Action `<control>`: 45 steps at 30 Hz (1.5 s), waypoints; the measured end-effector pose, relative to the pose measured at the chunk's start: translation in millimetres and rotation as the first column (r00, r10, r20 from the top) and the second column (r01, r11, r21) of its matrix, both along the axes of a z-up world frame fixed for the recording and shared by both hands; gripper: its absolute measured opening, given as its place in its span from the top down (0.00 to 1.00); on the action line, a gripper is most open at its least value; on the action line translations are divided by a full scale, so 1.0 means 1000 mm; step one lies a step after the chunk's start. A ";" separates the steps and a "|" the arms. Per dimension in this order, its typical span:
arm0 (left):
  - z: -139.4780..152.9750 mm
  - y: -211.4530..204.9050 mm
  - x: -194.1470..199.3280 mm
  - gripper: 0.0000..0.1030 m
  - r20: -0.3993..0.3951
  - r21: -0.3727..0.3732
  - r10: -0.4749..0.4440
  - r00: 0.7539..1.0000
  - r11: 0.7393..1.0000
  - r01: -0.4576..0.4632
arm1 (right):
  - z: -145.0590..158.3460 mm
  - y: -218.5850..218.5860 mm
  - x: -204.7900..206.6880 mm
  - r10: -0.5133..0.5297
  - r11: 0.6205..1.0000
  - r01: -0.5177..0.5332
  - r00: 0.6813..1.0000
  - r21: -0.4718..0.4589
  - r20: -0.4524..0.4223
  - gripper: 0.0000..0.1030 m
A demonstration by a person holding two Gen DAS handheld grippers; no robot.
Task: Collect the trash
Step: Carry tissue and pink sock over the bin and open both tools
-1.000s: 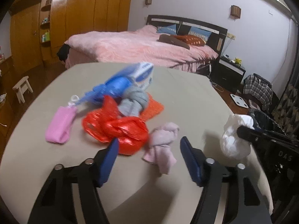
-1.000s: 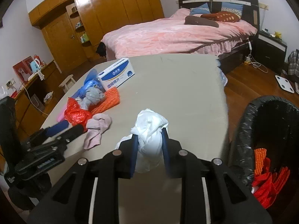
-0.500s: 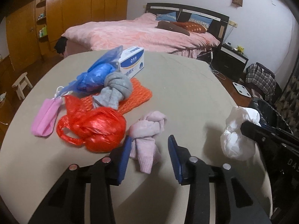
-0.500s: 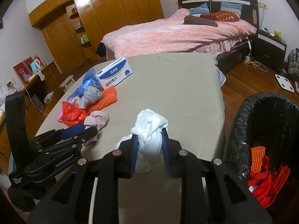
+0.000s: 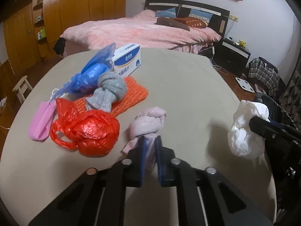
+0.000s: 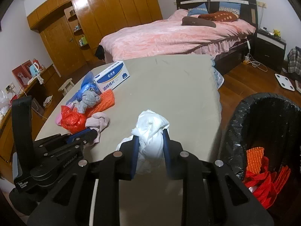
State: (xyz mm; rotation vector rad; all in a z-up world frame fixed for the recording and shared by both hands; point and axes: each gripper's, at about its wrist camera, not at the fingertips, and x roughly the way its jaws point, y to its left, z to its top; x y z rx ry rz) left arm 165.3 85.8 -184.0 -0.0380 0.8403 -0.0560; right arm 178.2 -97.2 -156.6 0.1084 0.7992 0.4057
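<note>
Left wrist view, left tool (image 5: 150, 141) clamped on knotted pale-pink cloth (image 5: 148, 122), right tool (image 6: 151, 137) gripping crumpled white bag (image 6: 150, 130).

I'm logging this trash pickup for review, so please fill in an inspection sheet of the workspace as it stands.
Surface: beige table, mostly bare on its right half.
Job's things: knotted pale pink cloth; crumpled white plastic bag; black-lined trash bin holding red and orange scraps.
Clutter: red plastic bag, knotted grey sock, orange foam net, blue plastic bag, pink pouch, white-and-blue box.
Grippers: left tongs shut on the pink cloth's tail; right tongs shut on the white bag.
Cables: white cord beside the bed.
Surroundings: pink bed, wooden wardrobe.
</note>
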 end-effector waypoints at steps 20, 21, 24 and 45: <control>0.081 -0.036 -0.020 0.96 0.194 -0.078 -0.107 0.975 0.989 0.124 | 0.056 -0.049 -0.029 -0.096 0.995 0.093 0.988 0.027 0.117 0.78; 0.085 -0.041 -0.021 0.96 0.203 -0.078 -0.120 0.972 0.987 0.138 | 0.059 -0.055 -0.031 -0.107 0.994 0.105 0.987 0.025 0.123 0.78; 0.092 -0.056 -0.022 0.96 0.219 -0.081 -0.155 0.963 0.981 0.177 | 0.065 -0.073 -0.037 -0.144 0.990 0.142 0.980 0.023 0.136 0.78; 0.106 -0.215 -0.023 0.96 0.251 -0.118 -0.467 0.848 0.854 0.506 | 0.064 -0.213 -0.085 -0.434 0.897 0.441 0.887 -0.013 0.157 0.78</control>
